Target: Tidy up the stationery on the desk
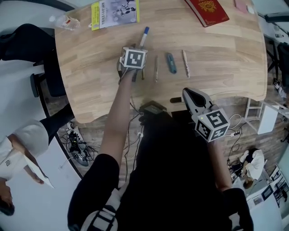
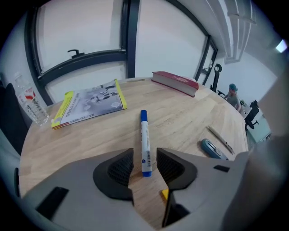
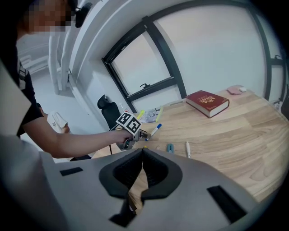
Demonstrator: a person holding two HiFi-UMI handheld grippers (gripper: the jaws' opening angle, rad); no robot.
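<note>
A white marker with a blue cap [image 2: 144,143] lies on the wooden desk [image 1: 90,85]. Its near end lies between the jaws of my left gripper [image 2: 145,163], which is open; the pads do not touch it. In the head view the marker [image 1: 144,36] shows just beyond the left gripper's cube [image 1: 133,58]. To its right lie a thin pen [image 1: 156,68], a blue utility knife [image 1: 171,63] and a white pen [image 1: 185,63]. My right gripper [image 3: 142,153] is shut and empty, hanging off the desk's front edge [image 1: 195,100].
A red book [image 1: 207,11] lies at the far right of the desk and a yellow-edged magazine [image 1: 115,13] at the far left. A plastic bottle [image 1: 65,21] lies at the left corner. A person [image 1: 18,149] stands left of the desk, and cables lie on the floor below.
</note>
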